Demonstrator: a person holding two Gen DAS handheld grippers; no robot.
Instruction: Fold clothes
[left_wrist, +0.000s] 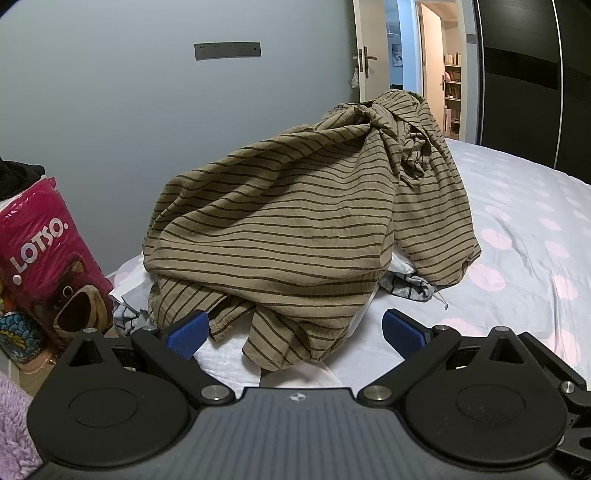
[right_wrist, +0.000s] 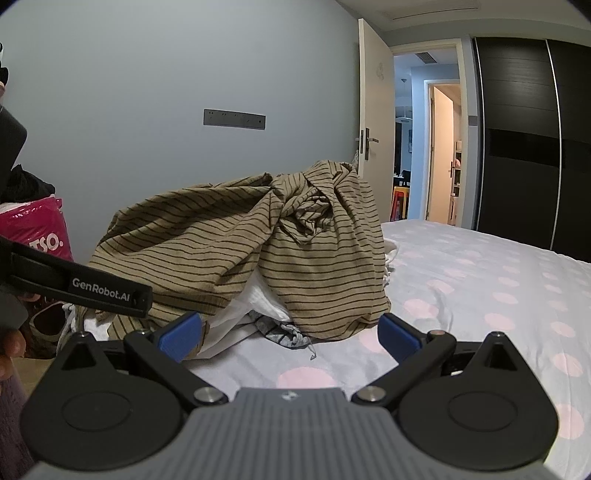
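both grippers (left_wrist: 293, 332) (right_wrist: 290, 334) spread wide, aimed at striped garment (left_wrist: 295, 221)

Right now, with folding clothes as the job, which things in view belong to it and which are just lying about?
Belongs to the job:
- striped garment, heaped on other laundry
- checked grey cloth beneath it
- white cloth beneath it
- bedsheet, the work surface

Just lying about:
- pink Lotso bag
- open door
- dark wardrobe
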